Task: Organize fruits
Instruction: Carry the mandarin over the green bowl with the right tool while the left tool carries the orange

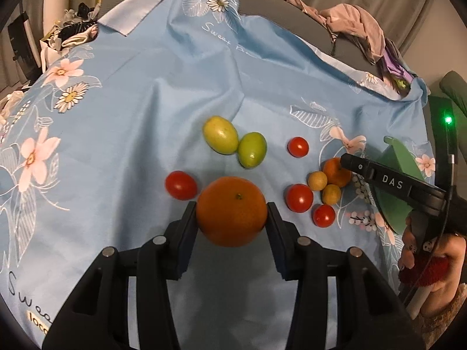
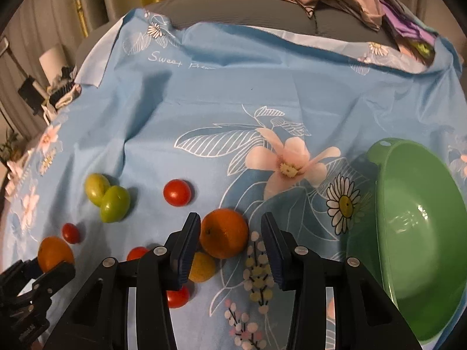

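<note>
A large orange (image 1: pixel 232 211) is clamped between the pads of my left gripper (image 1: pixel 232 215), held just above the blue flowered cloth (image 1: pixel 146 102). The right wrist view shows that same gripper (image 2: pixel 43 265) at the lower left with the orange (image 2: pixel 54 252). My right gripper (image 2: pixel 229 233) stands open around a small orange (image 2: pixel 224 232); its left pad is at the fruit and a gap shows on the right. Two green fruits (image 1: pixel 220 138), several red tomatoes (image 1: pixel 181 184) and two small yellow-brown fruits (image 1: pixel 317 180) lie on the cloth.
A green plastic bowl (image 2: pixel 423 248) sits tilted at the right of the cloth, with nothing visible inside. Crumpled clothes (image 1: pixel 350 26) lie on the grey surface at the back. Clutter (image 1: pixel 73 29) stands at the far left edge.
</note>
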